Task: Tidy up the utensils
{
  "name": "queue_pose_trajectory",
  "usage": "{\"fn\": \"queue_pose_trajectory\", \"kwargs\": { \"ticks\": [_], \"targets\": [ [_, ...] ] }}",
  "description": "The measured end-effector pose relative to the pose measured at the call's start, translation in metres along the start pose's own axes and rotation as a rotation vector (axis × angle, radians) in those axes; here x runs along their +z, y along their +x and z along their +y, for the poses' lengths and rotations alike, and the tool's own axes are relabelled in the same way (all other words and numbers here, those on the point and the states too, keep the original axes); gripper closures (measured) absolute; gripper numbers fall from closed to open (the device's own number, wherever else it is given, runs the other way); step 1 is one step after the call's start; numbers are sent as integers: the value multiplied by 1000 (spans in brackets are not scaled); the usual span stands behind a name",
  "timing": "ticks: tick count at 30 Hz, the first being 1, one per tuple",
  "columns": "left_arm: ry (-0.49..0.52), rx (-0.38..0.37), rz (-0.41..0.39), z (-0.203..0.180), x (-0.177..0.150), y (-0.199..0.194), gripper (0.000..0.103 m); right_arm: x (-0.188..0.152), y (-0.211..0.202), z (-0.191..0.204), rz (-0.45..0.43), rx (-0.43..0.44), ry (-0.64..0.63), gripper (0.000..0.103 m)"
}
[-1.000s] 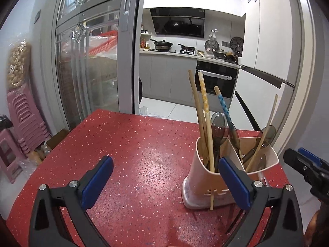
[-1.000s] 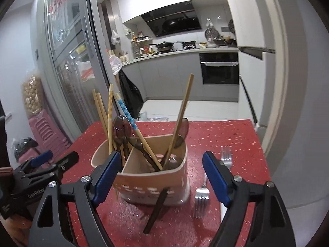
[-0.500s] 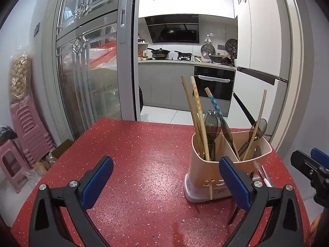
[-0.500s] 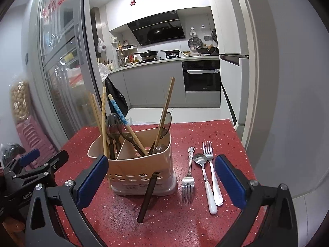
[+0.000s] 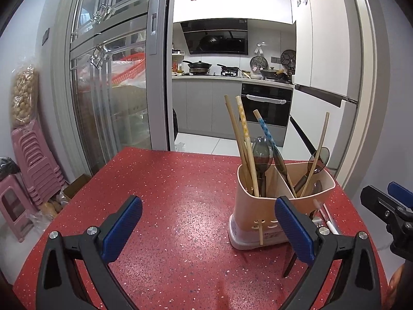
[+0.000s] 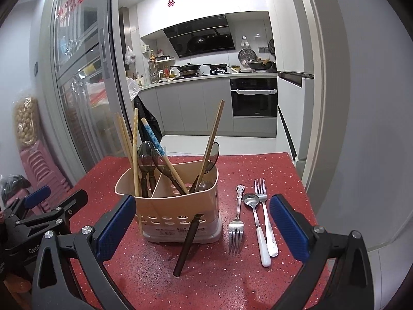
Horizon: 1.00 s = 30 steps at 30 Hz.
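Red speckled table (image 6: 258,170) stood before an open kitchen. Since a second earlier both cameras had drawn back, and the right gripper (image 6: 202,224), its jaws just widened, stood released and empty. Left gripper (image 5: 207,226) likewise gaped. Beige holder (image 6: 180,206) held chopsticks (image 6: 134,149) and dark spoons (image 6: 145,152); two forks (image 6: 236,230) and a spoon (image 6: 254,214) lay beside it.

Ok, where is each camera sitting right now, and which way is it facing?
Left wrist: on the left gripper, open, facing the utensil holder from its left; the right gripper shows at the right edge.
Right wrist: on the right gripper, open, facing the holder and two forks, spoon; the left gripper shows at the left edge.
Shared: holder, red table, kitchen behind.
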<state>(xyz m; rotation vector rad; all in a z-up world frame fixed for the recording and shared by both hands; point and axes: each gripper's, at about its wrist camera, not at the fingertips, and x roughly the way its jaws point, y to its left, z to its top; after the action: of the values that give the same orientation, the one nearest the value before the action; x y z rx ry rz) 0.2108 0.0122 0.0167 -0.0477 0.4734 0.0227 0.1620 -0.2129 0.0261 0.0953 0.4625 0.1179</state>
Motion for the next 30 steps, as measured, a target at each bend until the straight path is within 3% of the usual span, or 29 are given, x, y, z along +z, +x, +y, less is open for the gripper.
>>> {"fn": "queue_pose_trajectory", "kwargs": {
  "ticks": [30],
  "targets": [
    [-12, -12, -7, 2, 1, -1, 0, 1, -3, 3, 1, 10, -2, 0]
  ]
}}
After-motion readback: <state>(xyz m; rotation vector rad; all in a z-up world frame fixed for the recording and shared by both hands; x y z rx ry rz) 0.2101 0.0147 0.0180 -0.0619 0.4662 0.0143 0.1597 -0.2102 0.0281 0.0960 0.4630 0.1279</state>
